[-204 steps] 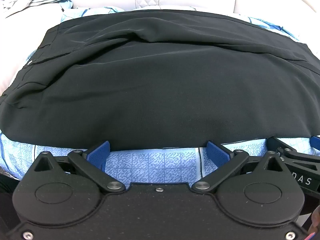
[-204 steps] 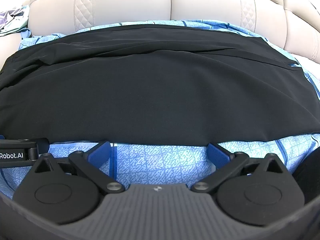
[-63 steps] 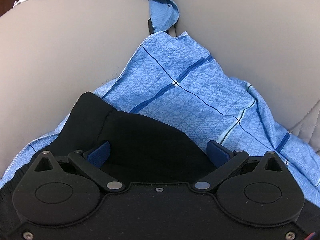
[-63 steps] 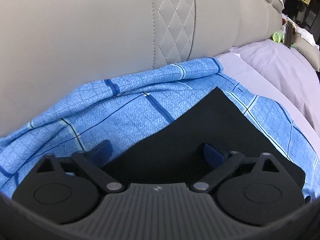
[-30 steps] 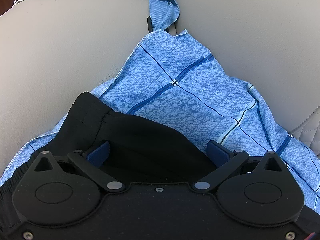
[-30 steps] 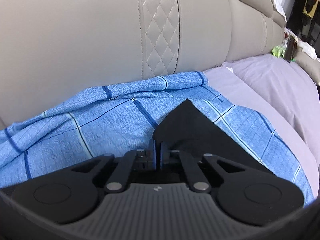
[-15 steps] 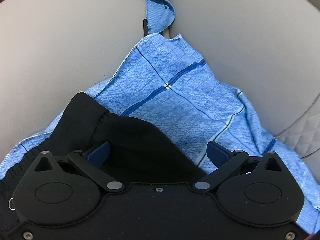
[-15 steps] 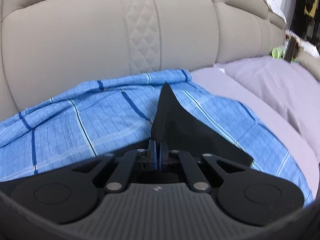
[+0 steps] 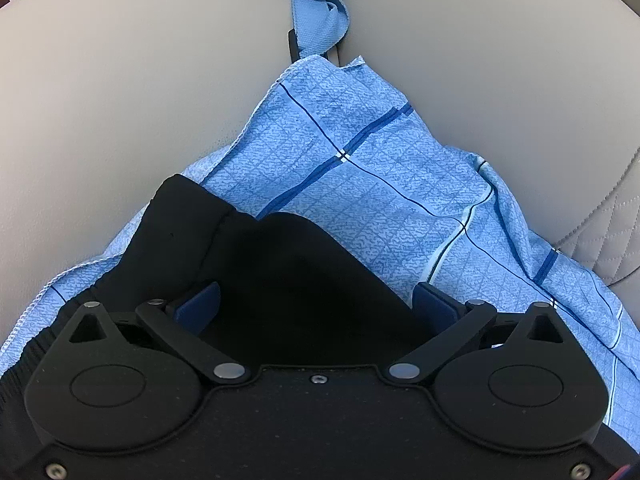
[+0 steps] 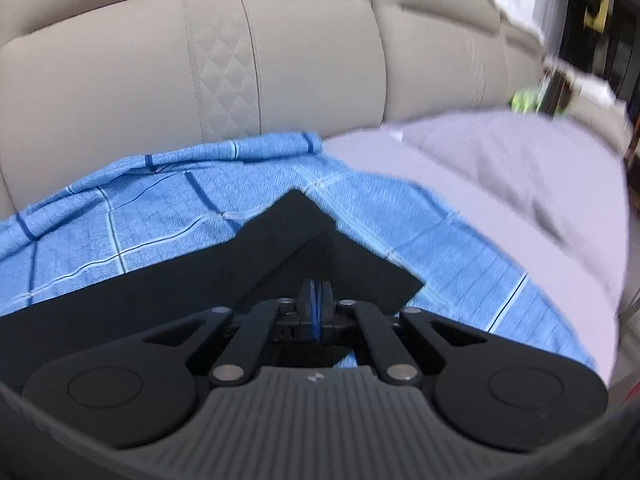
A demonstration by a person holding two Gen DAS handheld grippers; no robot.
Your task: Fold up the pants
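step: fold in progress, judging by the hem corner doubled back over the leg
right gripper (image 10: 316, 300): fingers pinched together on the hem corner of the pants (image 10: 168, 284), black cloth ran between the blue pads
left gripper (image 9: 316, 304): fingers stood wide, pads not pressing; waistband end of the pants (image 9: 280, 264) lay between and under them, no grip
pants location: spread on a blue checked cloth (image 10: 120, 208) over a beige sofa (image 10: 120, 80); right view showed the leg end, left view the waist end
pants look: plain black, matte, thin and limp; leg edge sharp and straight, held corner peaked up in a triangular flap; waist end thicker, with a seam and a ribbed band at the left edge
next move, my read: carry the held corner across toward the waist end, keep the cloth low and taut so the fold line stays straight, then release flat
left side needs: either close on the waistband or press down to anchor it, else the whole garment may drag along the checked cloth
unclear: whether one or both leg layers sat in the right pinch
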